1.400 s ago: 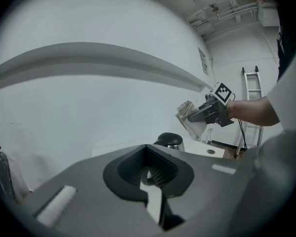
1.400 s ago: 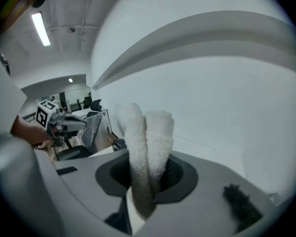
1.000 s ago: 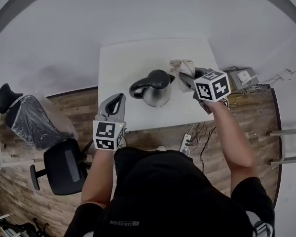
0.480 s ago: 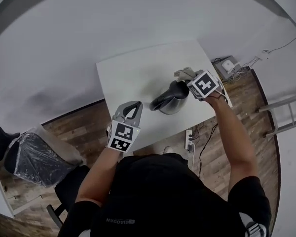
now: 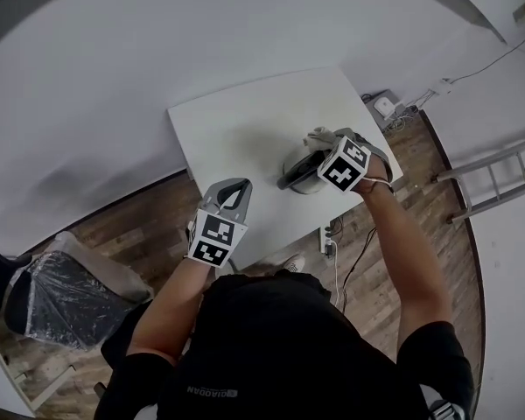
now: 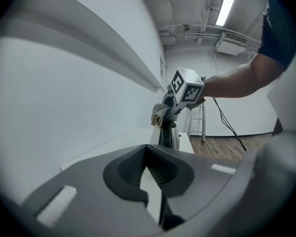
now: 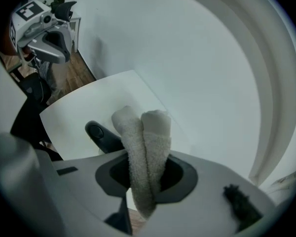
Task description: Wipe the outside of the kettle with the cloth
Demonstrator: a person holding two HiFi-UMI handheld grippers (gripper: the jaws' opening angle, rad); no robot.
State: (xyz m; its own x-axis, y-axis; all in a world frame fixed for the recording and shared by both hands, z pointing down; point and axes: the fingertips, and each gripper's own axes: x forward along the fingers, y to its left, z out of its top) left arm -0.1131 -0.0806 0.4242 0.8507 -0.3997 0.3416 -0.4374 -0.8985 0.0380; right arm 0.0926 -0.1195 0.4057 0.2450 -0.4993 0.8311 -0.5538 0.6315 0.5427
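A steel kettle [image 5: 299, 171] with a black lid and handle stands near the right front corner of the white table [image 5: 236, 125]. My right gripper [image 5: 322, 147] is right above it, shut on a folded beige cloth [image 5: 318, 136] that lies against the kettle's top. In the right gripper view the cloth [image 7: 147, 147] sticks up between the jaws, with the black kettle handle [image 7: 101, 135] just past it. My left gripper [image 5: 228, 196] hovers at the table's front edge, left of the kettle, shut and holding nothing. The left gripper view shows the kettle [image 6: 168, 134] and cloth [image 6: 157, 115] ahead.
A plastic-wrapped office chair [image 5: 57, 289] stands on the wood floor at the left. A stepladder [image 5: 494, 180] is at the right. A power strip with cables [image 5: 329, 234] lies below the table's front edge, and a small box [image 5: 384, 105] sits by the wall.
My right gripper has carried the cloth from beside the spout to over the kettle's top, now covering much of it. The left gripper stays by the table's front edge. The head view has shifted.
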